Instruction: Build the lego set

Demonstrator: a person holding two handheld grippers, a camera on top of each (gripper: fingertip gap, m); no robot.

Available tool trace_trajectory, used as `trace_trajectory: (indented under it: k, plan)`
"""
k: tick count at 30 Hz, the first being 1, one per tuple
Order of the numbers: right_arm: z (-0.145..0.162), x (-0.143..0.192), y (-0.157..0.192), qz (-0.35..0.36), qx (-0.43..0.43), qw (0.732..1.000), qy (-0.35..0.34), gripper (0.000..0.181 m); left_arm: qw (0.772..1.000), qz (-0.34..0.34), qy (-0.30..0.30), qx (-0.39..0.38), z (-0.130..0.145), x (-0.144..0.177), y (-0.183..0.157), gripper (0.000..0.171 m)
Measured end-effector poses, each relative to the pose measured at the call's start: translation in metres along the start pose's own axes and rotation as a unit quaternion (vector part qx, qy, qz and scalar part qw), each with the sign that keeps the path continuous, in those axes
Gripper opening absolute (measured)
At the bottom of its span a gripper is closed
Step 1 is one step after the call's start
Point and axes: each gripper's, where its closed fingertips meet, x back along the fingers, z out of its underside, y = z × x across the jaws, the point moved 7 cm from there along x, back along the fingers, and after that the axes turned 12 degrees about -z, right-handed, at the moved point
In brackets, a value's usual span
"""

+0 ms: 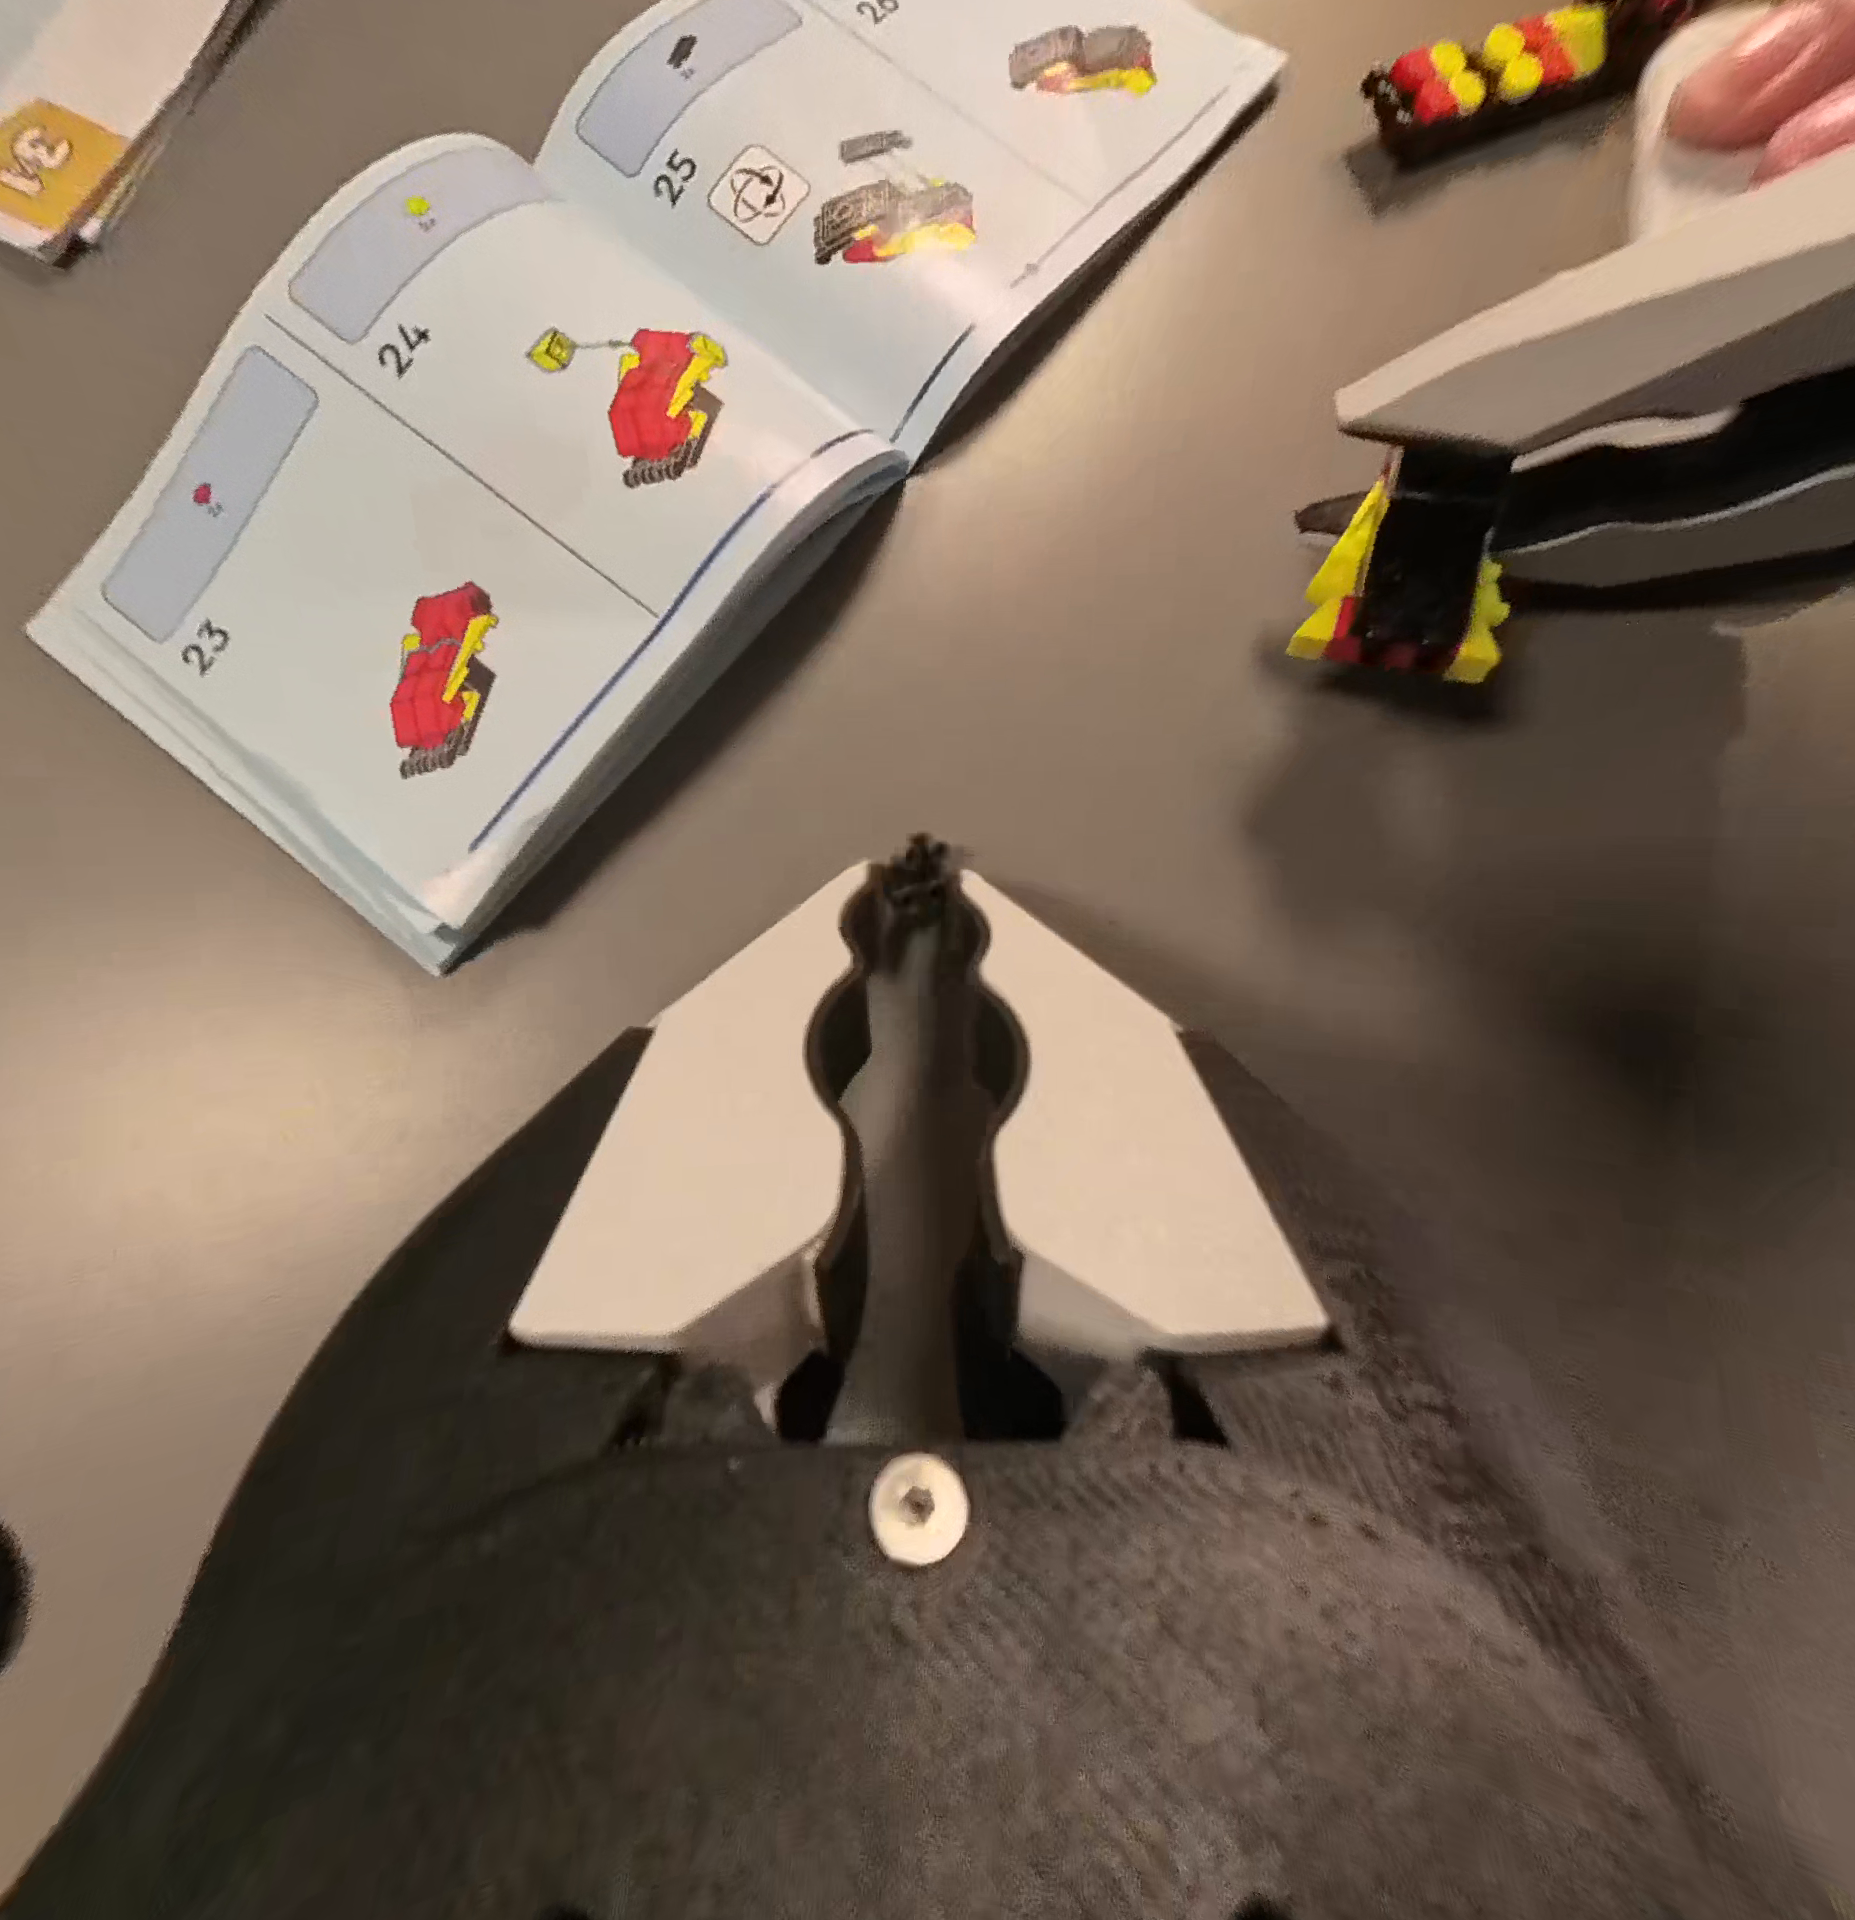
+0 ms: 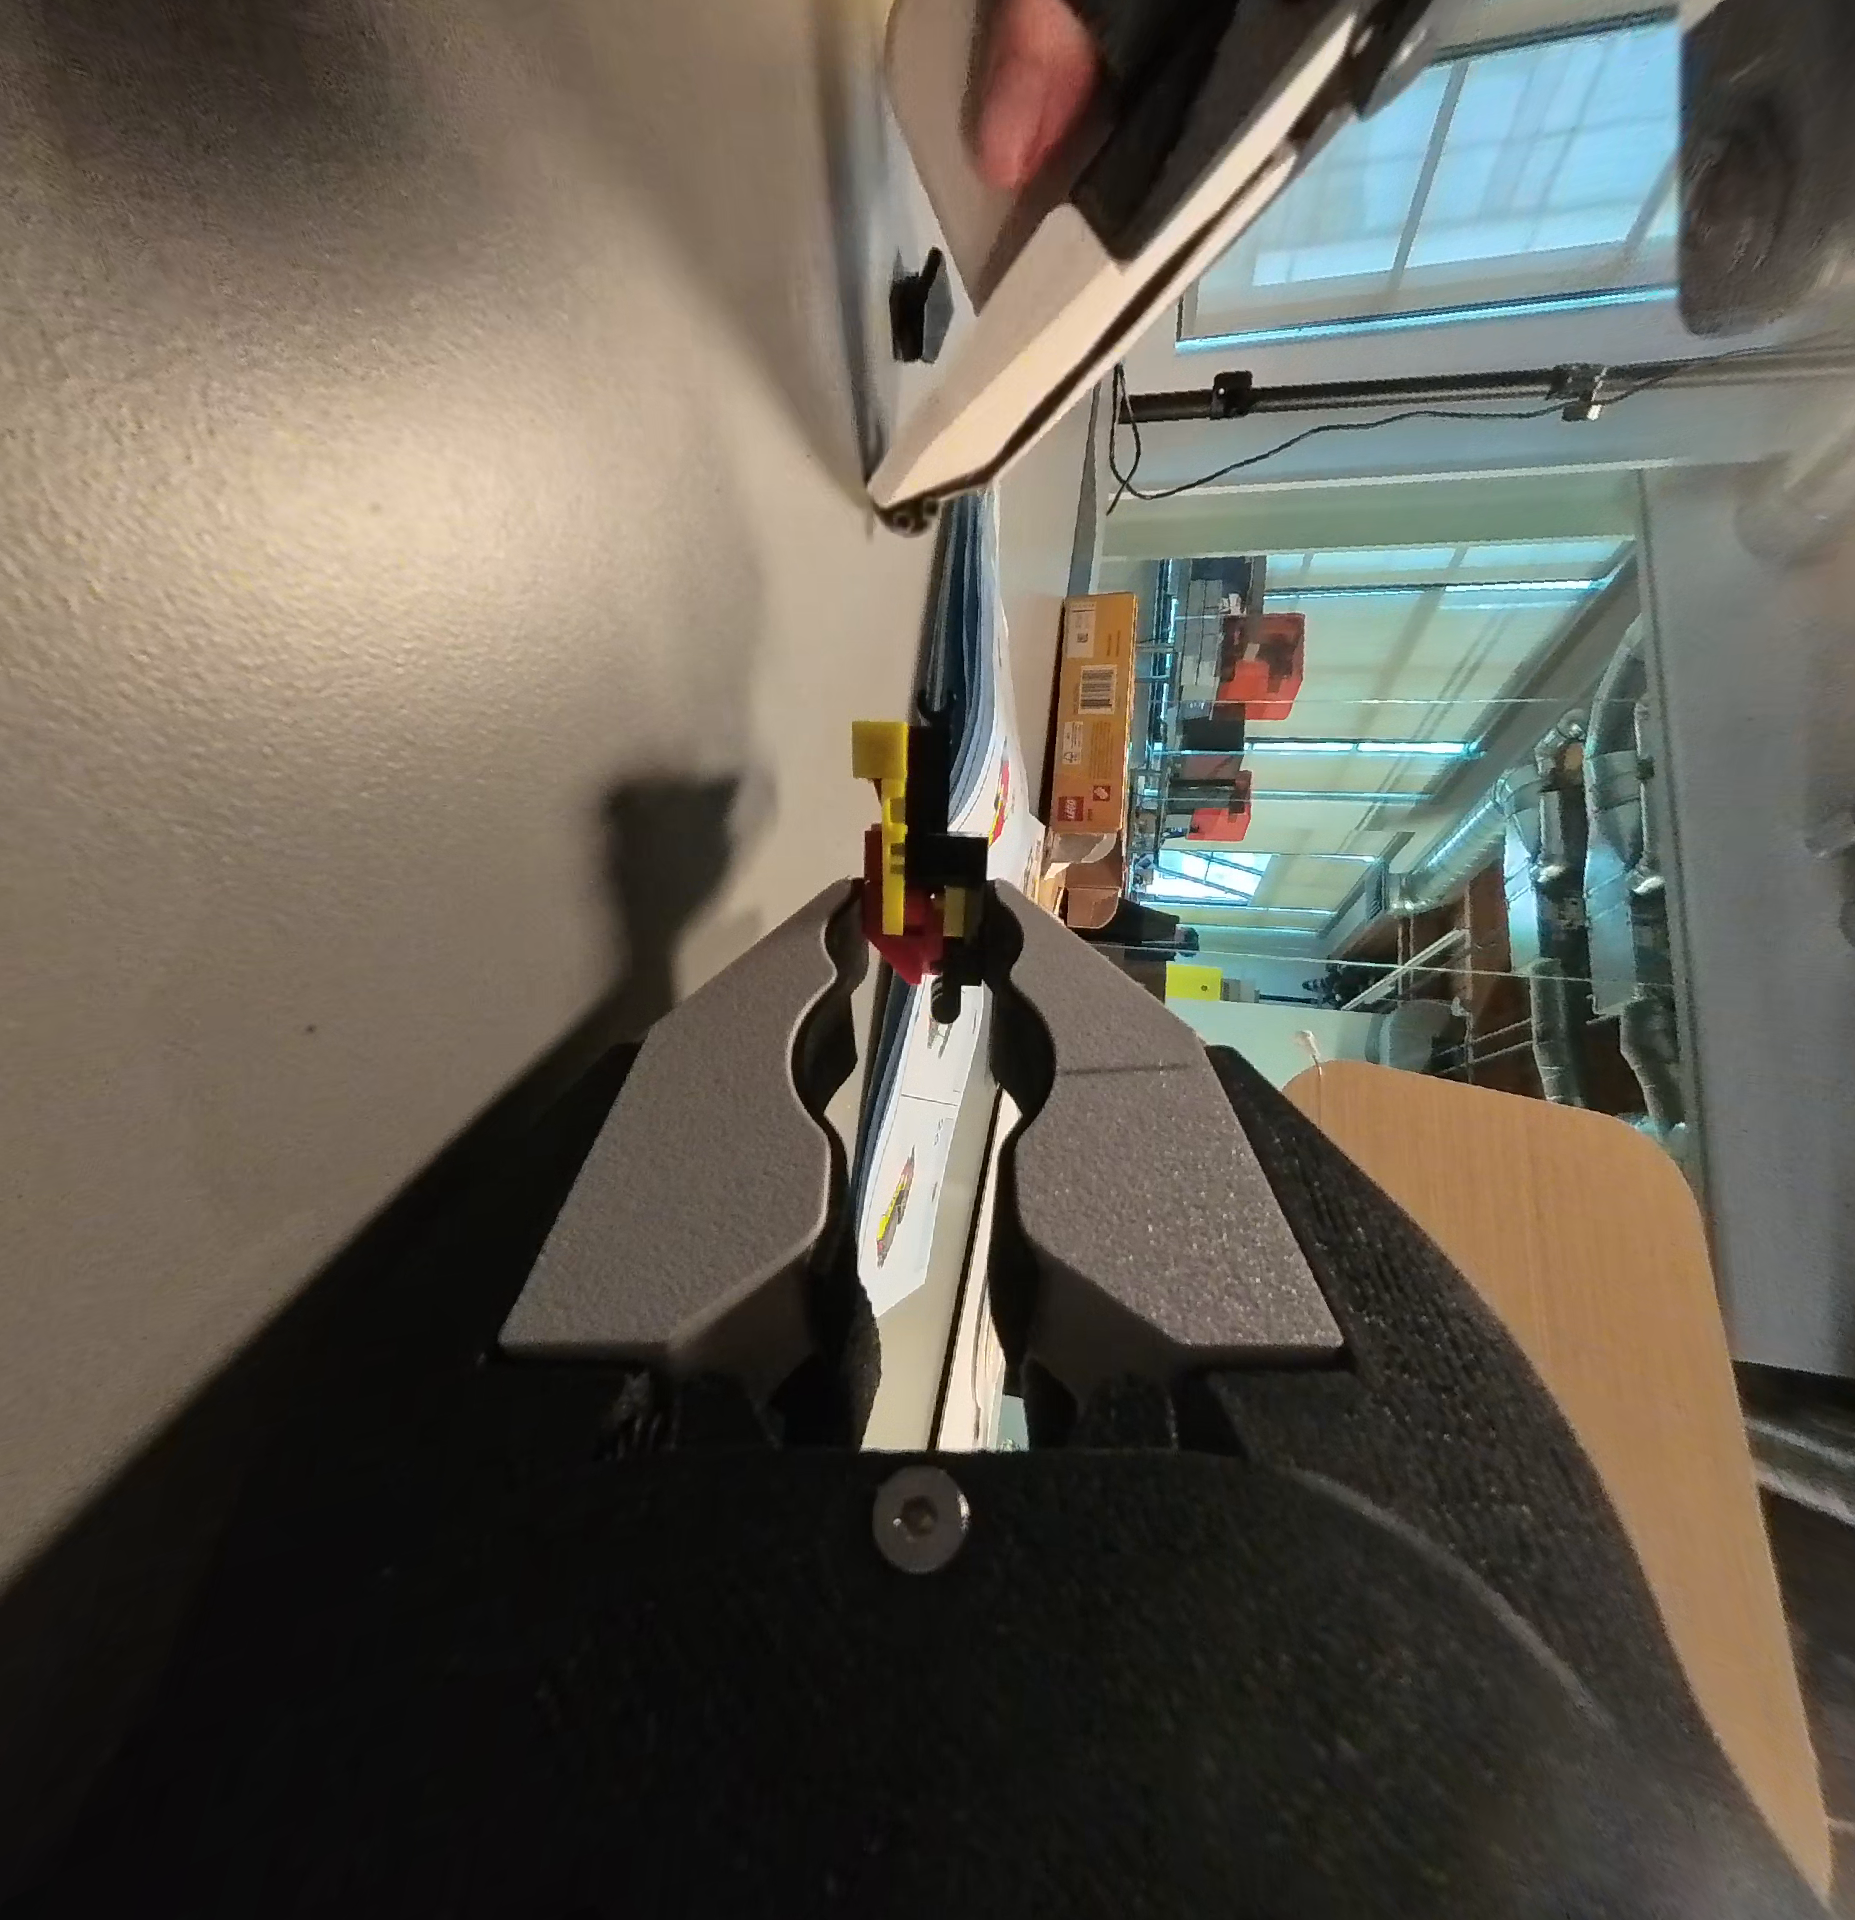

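My left gripper (image 1: 918,883) is shut, and a small black lego piece (image 1: 918,857) sticks out of its tips above the grey table. My right gripper (image 2: 923,904) is turned on its side and is shut on a black, yellow and red lego assembly (image 2: 907,831). In the left wrist view the right gripper (image 1: 1359,468) comes in from the right and holds that assembly (image 1: 1401,592) just over the table. In the right wrist view the left gripper (image 2: 902,504) reaches in from above, apart from the assembly. The open instruction booklet (image 1: 590,416) lies to the left.
A second long red, yellow and black lego build (image 1: 1484,73) lies at the far right, by a person's hand (image 1: 1785,94). Another booklet (image 1: 50,156) lies at the far left. A cardboard lego box (image 2: 1094,717) stands behind the open booklet (image 2: 964,1091). A wooden chair back (image 2: 1525,1351) is beyond the table edge. Spacing between my two grippers at the tips: around 10 cm.
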Motion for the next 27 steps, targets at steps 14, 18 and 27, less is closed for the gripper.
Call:
trace_trajectory:
  k: [14,18,27]
  plan:
    - [-0.001,0.0,-0.001,0.0,0.002,1.0,0.0,0.019,0.841,-0.181,-0.082,-0.504,0.017,0.012,-0.033,0.005]
    - [-0.001,0.0,-0.001,0.0,0.002,1.0,0.0,0.019,0.776,-0.176,-0.079,-0.601,0.021,0.019,-0.038,0.012]
    - [-0.002,0.001,-0.002,0.001,0.003,1.0,-0.003,0.019,0.949,-0.005,-0.127,-0.29,0.01,0.036,-0.03,0.022]
